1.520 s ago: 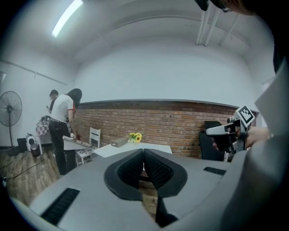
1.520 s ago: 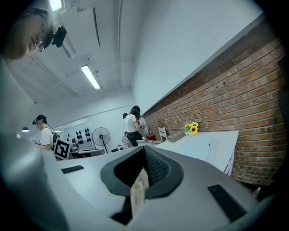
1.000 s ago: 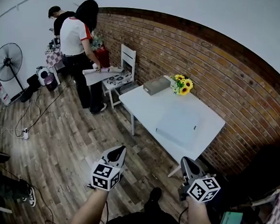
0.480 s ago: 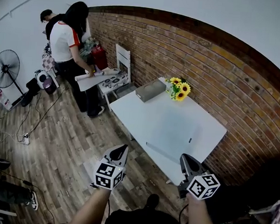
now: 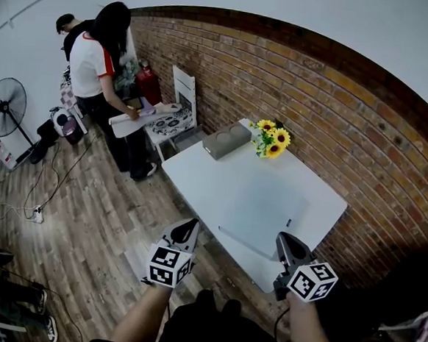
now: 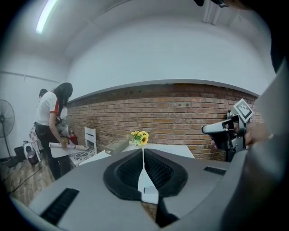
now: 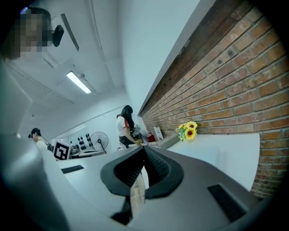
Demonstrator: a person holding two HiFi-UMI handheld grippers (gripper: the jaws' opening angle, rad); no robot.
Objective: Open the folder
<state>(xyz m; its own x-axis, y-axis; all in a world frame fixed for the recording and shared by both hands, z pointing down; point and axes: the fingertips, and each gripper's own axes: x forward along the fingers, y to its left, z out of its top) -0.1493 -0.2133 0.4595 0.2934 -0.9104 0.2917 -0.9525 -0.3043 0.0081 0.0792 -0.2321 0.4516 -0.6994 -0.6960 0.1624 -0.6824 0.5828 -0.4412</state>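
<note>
Here, left claw (image 5: 188,225) and right claw (image 5: 285,243) each pressed together, near-level, short of the folder (image 5: 261,213).

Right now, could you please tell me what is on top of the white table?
On the table lie a closed pale folder near its front edge, a grey box and sunflowers at the far end by the brick wall. The folder's cover hides its contents.
</note>
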